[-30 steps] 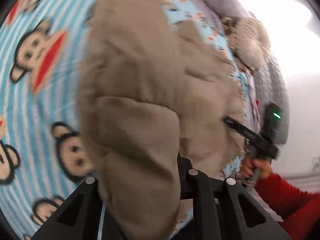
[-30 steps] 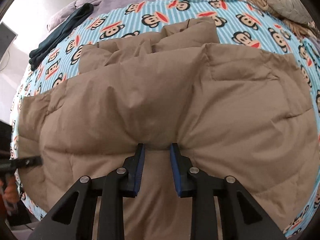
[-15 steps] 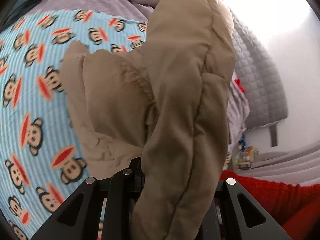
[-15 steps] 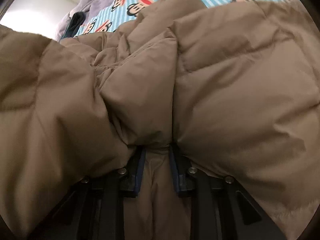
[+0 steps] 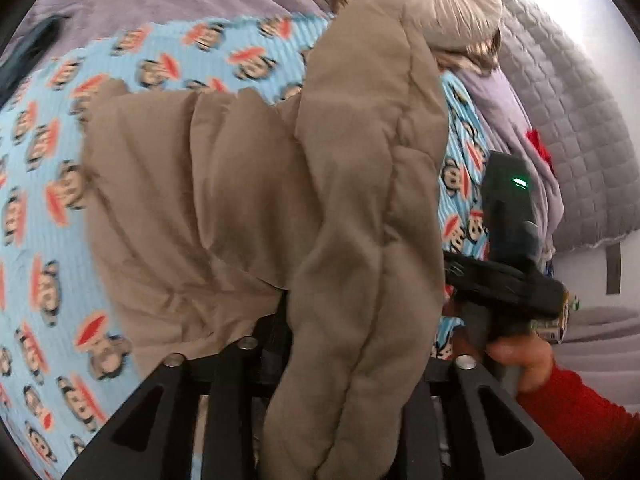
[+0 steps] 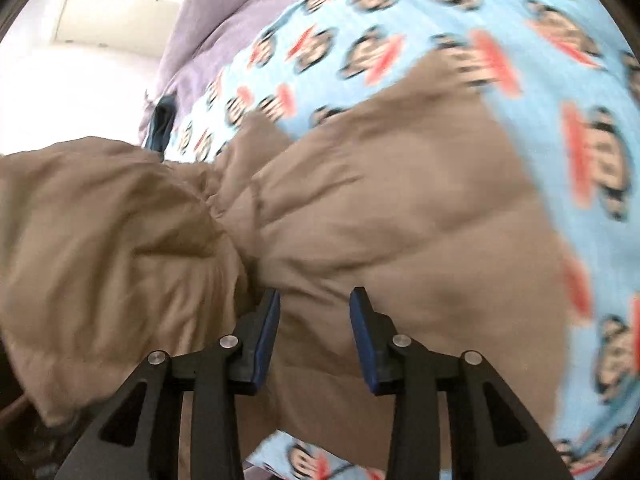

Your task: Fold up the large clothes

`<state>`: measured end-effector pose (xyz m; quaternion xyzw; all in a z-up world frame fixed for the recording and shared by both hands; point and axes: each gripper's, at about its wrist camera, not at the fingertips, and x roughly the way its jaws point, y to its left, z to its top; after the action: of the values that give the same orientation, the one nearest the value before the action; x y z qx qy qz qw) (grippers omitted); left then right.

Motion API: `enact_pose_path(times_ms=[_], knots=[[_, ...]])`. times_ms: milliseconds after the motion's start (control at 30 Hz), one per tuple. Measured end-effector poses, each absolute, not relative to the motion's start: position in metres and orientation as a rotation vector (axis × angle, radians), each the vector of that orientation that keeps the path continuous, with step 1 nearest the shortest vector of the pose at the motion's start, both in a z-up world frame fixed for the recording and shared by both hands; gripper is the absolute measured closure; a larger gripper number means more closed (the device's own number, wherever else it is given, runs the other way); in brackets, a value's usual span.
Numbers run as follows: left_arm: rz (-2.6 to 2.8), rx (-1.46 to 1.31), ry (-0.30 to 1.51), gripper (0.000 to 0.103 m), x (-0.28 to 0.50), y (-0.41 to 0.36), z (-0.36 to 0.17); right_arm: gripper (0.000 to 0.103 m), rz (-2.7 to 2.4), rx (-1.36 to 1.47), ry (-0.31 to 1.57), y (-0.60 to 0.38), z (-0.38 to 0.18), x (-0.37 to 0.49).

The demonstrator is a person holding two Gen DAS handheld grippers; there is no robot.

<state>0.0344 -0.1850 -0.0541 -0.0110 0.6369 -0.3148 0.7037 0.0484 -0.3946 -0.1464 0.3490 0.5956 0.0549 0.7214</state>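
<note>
Jacket (image 6: 400,208), tan puffy, lies on monkey-print sheet (image 6: 460,12), near end bunched. Right gripper (image 6: 314,312): jaws just been opening, narrow gap, fabric between, pads not pressing. Left gripper (image 5: 320,360): jaws also just opened some; fold drapes over them, grip can't tell.

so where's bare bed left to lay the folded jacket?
Left view: monkey sheet is bare left of the jacket, and a strip behind it up to the purple blanket. Right side is crowded: right gripper, pillow.
</note>
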Motion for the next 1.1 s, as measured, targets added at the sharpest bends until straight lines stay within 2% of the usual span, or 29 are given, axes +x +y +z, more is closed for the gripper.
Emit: enact_pose_path(times_ms=[33, 67, 100, 167, 233, 267, 300, 333, 367, 433, 500, 633, 967, 1067, 1100], knots=[[-0.707, -0.017, 1.438, 0.074, 0.036, -0.199, -0.064, 0.063, 0.109, 0.780, 1.315, -0.407, -0.146, 0.040], [-0.719, -0.008, 1.458, 0.065, 0.037, -0.209, -0.071, 0.063, 0.098, 0.791, 1.315, -0.419, -0.147, 0.031], [-0.747, -0.017, 1.485, 0.049, 0.038, -0.220, -0.080, 0.063, 0.094, 0.801, 1.315, -0.429, -0.148, 0.022], [-0.794, -0.092, 1.535, 0.037, 0.042, -0.238, -0.096, 0.063, 0.085, 0.805, 1.312, -0.442, -0.144, 0.011], [-0.837, -0.168, 1.568, 0.036, 0.047, -0.249, -0.106, 0.060, 0.074, 0.806, 1.297, -0.453, -0.140, -0.004], [-0.863, -0.209, 1.585, 0.036, 0.052, -0.254, -0.110, 0.053, 0.068, 0.807, 1.289, -0.458, -0.137, -0.011], [-0.885, -0.244, 1.605, 0.028, 0.056, -0.259, -0.114, 0.047, 0.060, 0.809, 1.279, -0.460, -0.134, -0.017], [-0.901, -0.270, 1.619, 0.022, 0.059, -0.262, -0.117, 0.045, 0.056, 0.813, 1.263, -0.464, -0.130, -0.027], [-0.923, -0.299, 1.632, 0.020, 0.065, -0.268, -0.120, 0.042, 0.054, 0.815, 1.250, -0.467, -0.126, -0.036], [-0.940, -0.309, 1.658, 0.020, 0.069, -0.280, -0.124, 0.040, 0.054, 0.812, 1.233, -0.467, -0.119, -0.048], [-0.947, -0.308, 1.685, 0.020, 0.077, -0.291, -0.130, 0.025, 0.074, 0.810, 1.210, -0.465, -0.109, -0.059], [-0.960, -0.299, 1.709, 0.020, 0.080, -0.310, -0.134, 0.020, 0.189, 0.779, 1.181, -0.436, -0.090, -0.067], [-1.008, -0.354, 1.707, 0.020, 0.087, -0.311, -0.127, 0.020, 0.348, 0.709, 1.200, -0.374, -0.095, -0.065], [-1.000, -0.321, 1.626, 0.020, 0.090, -0.306, -0.102, 0.020, 0.300, 0.676, 1.207, -0.355, -0.105, -0.058], [-0.993, -0.298, 1.571, 0.020, 0.091, -0.301, -0.086, 0.023, 0.260, 0.665, 1.215, -0.351, -0.109, -0.054]])
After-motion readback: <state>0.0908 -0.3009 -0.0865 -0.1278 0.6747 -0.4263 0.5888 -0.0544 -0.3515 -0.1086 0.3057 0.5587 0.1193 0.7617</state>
